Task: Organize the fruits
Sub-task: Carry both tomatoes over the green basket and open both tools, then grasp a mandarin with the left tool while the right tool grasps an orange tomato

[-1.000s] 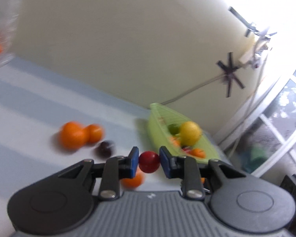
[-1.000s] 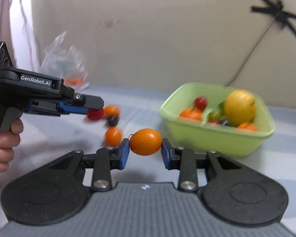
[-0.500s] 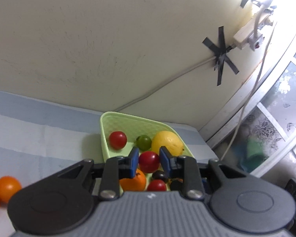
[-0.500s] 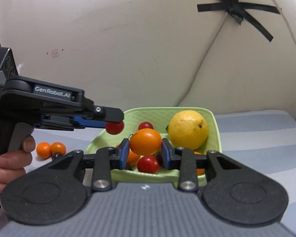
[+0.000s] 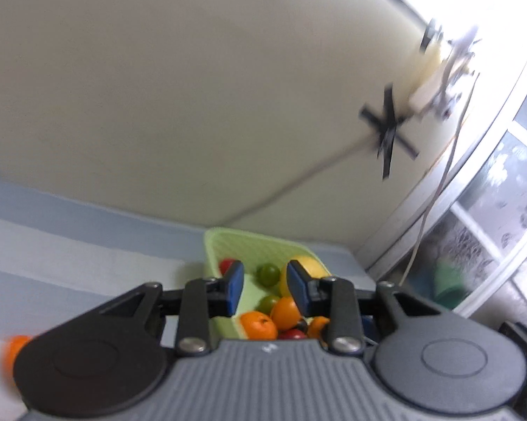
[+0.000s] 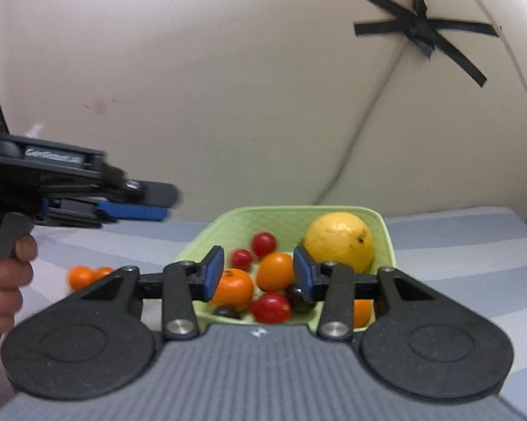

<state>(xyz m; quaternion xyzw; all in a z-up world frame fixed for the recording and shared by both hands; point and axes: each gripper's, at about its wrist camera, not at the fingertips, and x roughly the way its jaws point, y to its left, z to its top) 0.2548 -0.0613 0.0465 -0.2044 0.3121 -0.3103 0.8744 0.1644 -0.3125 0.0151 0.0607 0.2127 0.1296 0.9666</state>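
Both grippers hang above the green basket (image 6: pixel 382 224) with nothing between their pads. The right gripper (image 6: pixel 258 273) has just been opening; its jaws stand apart, and the orange fruit (image 6: pixel 275 270) seen in the gap lies below, in the basket, clear of both pads. The left gripper (image 5: pixel 262 287) has also just been parting its jaws; they are empty, with the basket's contents visible through the gap.

The remaining loose fruit is the pair of small oranges (image 6: pixel 86 276) on the striped cloth (image 6: pixel 474 238). From the right gripper they lie to the left and outside the basket, below the left gripper's fingers (image 6: pixel 133 210). The left hand (image 6: pixel 3 280) is judged the nearer. The oranges are round, with no long axis, so no wrist alignment is required.
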